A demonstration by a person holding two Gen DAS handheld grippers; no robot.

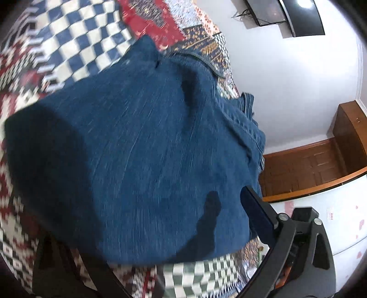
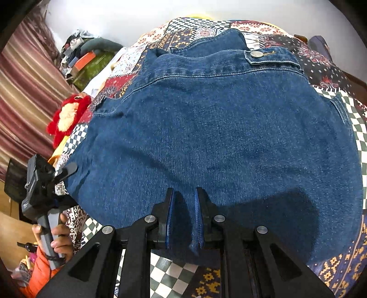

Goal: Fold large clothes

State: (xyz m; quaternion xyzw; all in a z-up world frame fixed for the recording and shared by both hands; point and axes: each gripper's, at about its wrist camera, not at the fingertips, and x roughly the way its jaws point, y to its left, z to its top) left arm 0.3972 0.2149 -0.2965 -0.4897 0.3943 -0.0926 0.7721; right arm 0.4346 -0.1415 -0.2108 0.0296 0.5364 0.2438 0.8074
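A blue denim jacket (image 2: 218, 137) lies spread on a patchwork bedcover (image 2: 165, 275), its buttoned tab (image 2: 257, 54) at the far end. My right gripper (image 2: 184, 194) is shut on a fold of the jacket's near hem, and cloth shows between the pads. In the right wrist view the left gripper (image 2: 66, 172) sits at the jacket's left edge, held by a hand (image 2: 59, 240). In the blurred left wrist view the denim jacket (image 1: 149, 137) fills the frame. The left gripper (image 1: 149, 220) stands open, its right finger (image 1: 257, 213) bare and its left finger under the cloth.
A red plush toy (image 2: 66, 117) and a pile of belongings (image 2: 87, 57) lie beside the bed on the left, in front of a striped curtain (image 2: 20, 91). Wooden furniture (image 1: 309, 165), a wall screen (image 1: 302, 18) and a white cabinet (image 1: 339, 229) stand past the bed's edge.
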